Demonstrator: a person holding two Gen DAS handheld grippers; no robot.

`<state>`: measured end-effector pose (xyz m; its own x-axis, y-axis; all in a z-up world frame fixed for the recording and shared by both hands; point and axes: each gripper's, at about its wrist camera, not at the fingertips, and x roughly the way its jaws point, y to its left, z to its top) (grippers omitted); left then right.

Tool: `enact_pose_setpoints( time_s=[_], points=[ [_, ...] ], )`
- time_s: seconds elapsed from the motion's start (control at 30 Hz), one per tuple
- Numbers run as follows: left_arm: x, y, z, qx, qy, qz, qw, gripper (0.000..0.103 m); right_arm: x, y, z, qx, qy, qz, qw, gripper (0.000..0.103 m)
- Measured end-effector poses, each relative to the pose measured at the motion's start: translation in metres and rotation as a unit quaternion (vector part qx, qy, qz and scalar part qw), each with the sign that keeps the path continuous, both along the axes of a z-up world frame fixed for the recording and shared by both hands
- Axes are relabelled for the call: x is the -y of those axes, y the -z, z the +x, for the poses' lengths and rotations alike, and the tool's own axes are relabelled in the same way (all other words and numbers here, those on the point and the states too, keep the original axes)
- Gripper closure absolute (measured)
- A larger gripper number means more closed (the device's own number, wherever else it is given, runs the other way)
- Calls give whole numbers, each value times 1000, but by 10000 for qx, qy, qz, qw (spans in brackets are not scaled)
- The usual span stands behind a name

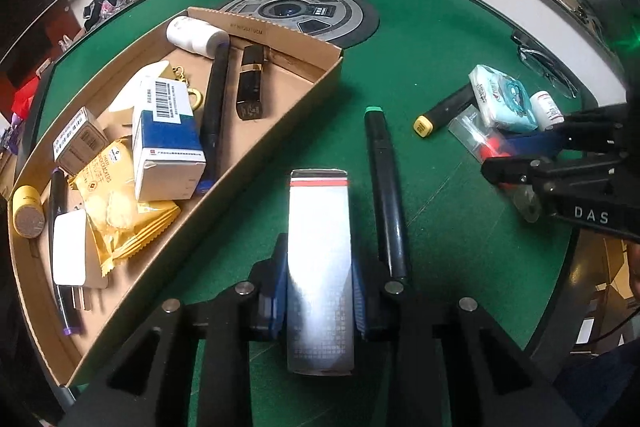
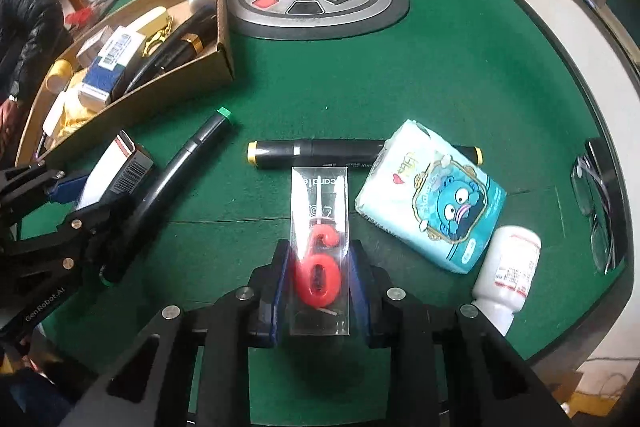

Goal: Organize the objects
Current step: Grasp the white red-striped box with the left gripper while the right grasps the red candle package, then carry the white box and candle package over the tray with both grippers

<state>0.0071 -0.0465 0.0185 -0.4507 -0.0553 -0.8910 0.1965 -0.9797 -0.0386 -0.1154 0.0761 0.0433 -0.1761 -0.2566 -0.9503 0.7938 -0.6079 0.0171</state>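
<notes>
On the green table [image 2: 460,67], the cardboard tray [image 1: 256,143] is sitting far left, already holding boxes and pens. The left gripper [image 1: 320,291] is clamping a silver box [image 1: 320,247] between nearly closed jaws, just beside the tray. The right gripper [image 2: 320,283] is pinching the clear candle case [image 2: 320,227] with a red 6, near the tissue pack [image 2: 436,195] and yellow-capped marker [image 2: 312,153].

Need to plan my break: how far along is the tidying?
Done: cardboard tray already holds many items. In hand: left gripper clamps the silver box; right gripper the candle pack. Left: two markers, tissue pack, white bottle.
</notes>
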Motion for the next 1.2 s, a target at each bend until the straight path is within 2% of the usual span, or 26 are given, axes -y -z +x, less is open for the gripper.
enact_pose_setpoints(
  time_s=[0.1,0.3,0.7,0.97,1.2],
  points=[
    [1,-5,1,-116,5,46,9999,77,-7,-2,-4,342,233,-199,9989,73],
    [-3,-16,2,-308,116,89,9994,77,-17,-14,0,616,504,-507,9955,73],
    [2,-45,14,-599,297,99,9977,77,-5,-31,21,715,623,-807,9922,73],
    [37,-69,23,-878,97,80,9961,77,22,-52,29,772,555,-994,9905,73],
    [83,-77,31,-987,-283,-11,9947,77,71,-67,31,799,364,-1062,9905,73]
  ],
)
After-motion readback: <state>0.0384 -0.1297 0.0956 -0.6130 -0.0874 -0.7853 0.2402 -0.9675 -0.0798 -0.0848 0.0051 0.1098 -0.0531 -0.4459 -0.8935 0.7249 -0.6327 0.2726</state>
